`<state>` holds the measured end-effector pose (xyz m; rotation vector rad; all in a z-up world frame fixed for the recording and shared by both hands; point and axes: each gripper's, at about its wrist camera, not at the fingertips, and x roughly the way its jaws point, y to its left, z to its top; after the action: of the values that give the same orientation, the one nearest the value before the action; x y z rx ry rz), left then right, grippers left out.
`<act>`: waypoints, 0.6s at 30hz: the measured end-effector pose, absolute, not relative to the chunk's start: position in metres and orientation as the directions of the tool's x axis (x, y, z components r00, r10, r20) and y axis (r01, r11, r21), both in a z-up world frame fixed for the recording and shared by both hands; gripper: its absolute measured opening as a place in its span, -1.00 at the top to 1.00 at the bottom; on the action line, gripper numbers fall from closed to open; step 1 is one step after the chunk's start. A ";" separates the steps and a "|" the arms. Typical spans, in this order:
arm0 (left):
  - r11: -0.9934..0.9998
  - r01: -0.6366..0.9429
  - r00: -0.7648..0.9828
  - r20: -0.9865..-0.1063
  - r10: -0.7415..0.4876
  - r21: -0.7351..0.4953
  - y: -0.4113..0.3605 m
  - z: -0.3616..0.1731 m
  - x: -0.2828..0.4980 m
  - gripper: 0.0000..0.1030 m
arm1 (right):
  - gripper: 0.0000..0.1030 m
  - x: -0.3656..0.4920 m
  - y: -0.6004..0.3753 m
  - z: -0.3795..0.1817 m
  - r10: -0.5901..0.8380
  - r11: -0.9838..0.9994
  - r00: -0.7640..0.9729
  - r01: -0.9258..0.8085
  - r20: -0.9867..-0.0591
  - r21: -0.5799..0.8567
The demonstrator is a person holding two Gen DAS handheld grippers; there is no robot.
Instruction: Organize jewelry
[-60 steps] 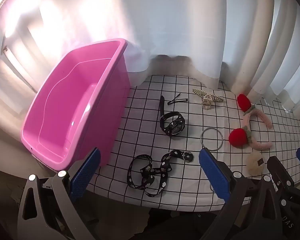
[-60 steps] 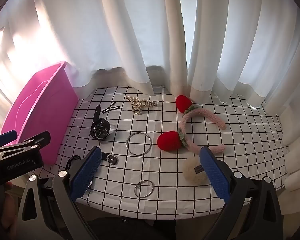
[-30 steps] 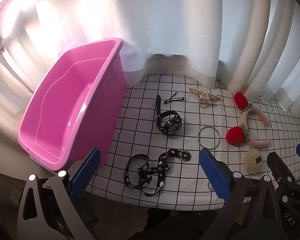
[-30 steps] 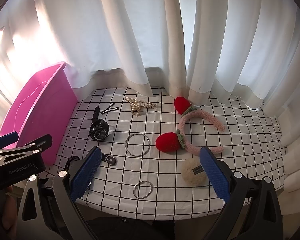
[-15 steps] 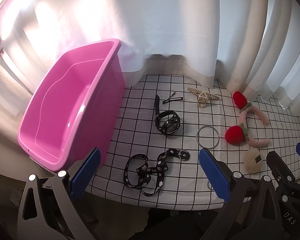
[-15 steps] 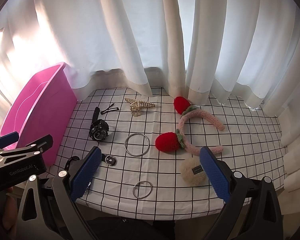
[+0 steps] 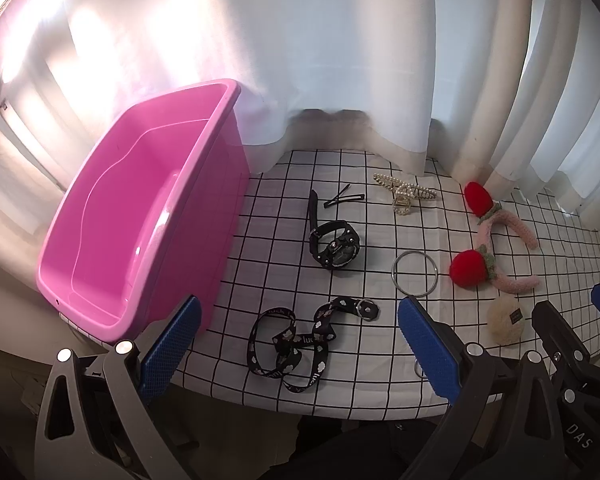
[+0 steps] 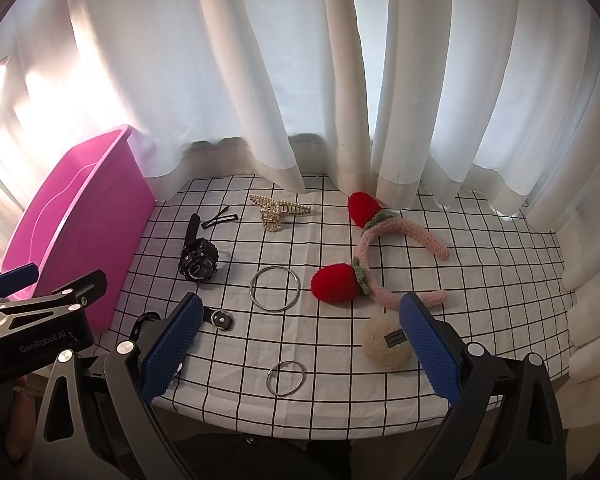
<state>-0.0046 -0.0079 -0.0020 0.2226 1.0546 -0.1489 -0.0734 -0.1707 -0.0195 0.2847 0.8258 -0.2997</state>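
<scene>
Stock on the black-gridded white cloth surface [image 8: 480,280], all awaiting sorting:
- black plastic wristwatch [image 7: 334,246]
- black hairpin [image 7: 342,199]
- pearl claw clip [image 8: 276,210]
- large steel ring [image 8: 275,289]
- small steel ring [image 8: 286,378]
- pink plush strawberry headband [image 8: 388,258]
- cream fuzzy puff [image 8: 386,342]
- black printed lanyard [image 7: 292,340]

We judge the empty pink plastic bin [image 7: 132,220], at the left edge, the destination. Our left gripper [image 7: 296,344] and right gripper [image 8: 296,354] hang short of the near edge, jaws spread and grasping nothing.
</scene>
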 end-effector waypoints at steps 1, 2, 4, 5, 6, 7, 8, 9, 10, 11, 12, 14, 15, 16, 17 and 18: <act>0.968 0.227 0.487 -0.873 -0.015 0.110 -0.008 -0.002 -0.005 -0.88 | -0.83 -0.074 -0.171 -0.020 -0.149 0.921 0.640 0.368 -0.753 0.130; 0.967 0.228 0.487 -0.873 -0.015 0.110 -0.008 -0.002 -0.004 -0.88 | -0.83 -0.074 -0.171 -0.020 -0.149 0.921 0.640 0.368 -0.754 0.130; 0.967 0.228 0.488 -0.873 -0.015 0.111 -0.008 -0.002 -0.005 -0.88 | -0.83 -0.074 -0.171 -0.020 -0.149 0.921 0.641 0.368 -0.753 0.130; 0.967 0.228 0.488 -0.872 -0.014 0.111 -0.008 -0.002 -0.005 -0.88 | -0.83 -0.074 -0.171 -0.020 -0.150 0.920 0.641 0.368 -0.753 0.130; 0.967 0.228 0.488 -0.873 -0.015 0.111 -0.008 -0.002 -0.004 -0.88 | -0.83 -0.074 -0.171 -0.020 -0.150 0.920 0.641 0.369 -0.753 0.131; 0.967 0.229 0.488 -0.873 -0.015 0.111 -0.008 -0.002 -0.005 -0.88 | -0.83 -0.074 -0.171 -0.020 -0.150 0.920 0.641 0.370 -0.753 0.131; 0.967 0.229 0.489 -0.872 -0.014 0.113 -0.008 -0.002 -0.005 -0.88 | -0.83 -0.074 -0.171 -0.019 -0.149 0.920 0.642 0.370 -0.752 0.133; 0.966 0.230 0.490 -0.871 -0.013 0.115 -0.009 -0.001 -0.005 -0.88 | -0.83 -0.074 -0.171 -0.019 -0.149 0.919 0.642 0.371 -0.753 0.134; 0.966 0.231 0.492 -0.870 -0.013 0.116 -0.009 -0.001 -0.006 -0.88 | -0.83 -0.074 -0.171 -0.019 -0.148 0.919 0.641 0.371 -0.753 0.136; 0.966 0.231 0.494 -0.869 -0.013 0.117 -0.008 0.000 -0.006 -0.88 | -0.83 -0.075 -0.170 -0.019 -0.147 0.918 0.642 0.371 -0.752 0.137; 0.966 0.231 0.495 -0.869 -0.012 0.118 -0.008 0.000 -0.006 -0.88 | -0.83 -0.076 -0.170 -0.019 -0.146 0.919 0.643 0.370 -0.752 0.138; 0.966 0.230 0.495 -0.869 -0.012 0.118 -0.008 0.000 -0.006 -0.88 | -0.83 -0.076 -0.170 -0.019 -0.146 0.920 0.645 0.368 -0.750 0.137; 0.966 0.230 0.495 -0.869 -0.013 0.117 -0.008 0.001 -0.006 -0.88 | -0.83 -0.077 -0.170 -0.019 -0.146 0.920 0.646 0.367 -0.749 0.137; 0.966 0.230 0.496 -0.868 -0.013 0.117 -0.008 0.001 -0.007 -0.88 | -0.83 -0.078 -0.171 -0.019 -0.145 0.920 0.647 0.366 -0.749 0.138; 0.966 0.229 0.497 -0.868 -0.013 0.117 -0.007 0.001 -0.007 -0.88 | -0.83 -0.078 -0.171 -0.019 -0.144 0.920 0.647 0.366 -0.749 0.139; 0.966 0.229 0.497 -0.867 -0.013 0.117 -0.007 0.002 -0.007 -0.88 | -0.83 -0.078 -0.171 -0.019 -0.144 0.920 0.647 0.366 -0.749 0.139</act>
<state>-0.0066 -0.0068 0.0020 0.2286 1.0423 -0.1480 -0.0778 -0.1710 -0.0191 0.2906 0.8193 -0.2950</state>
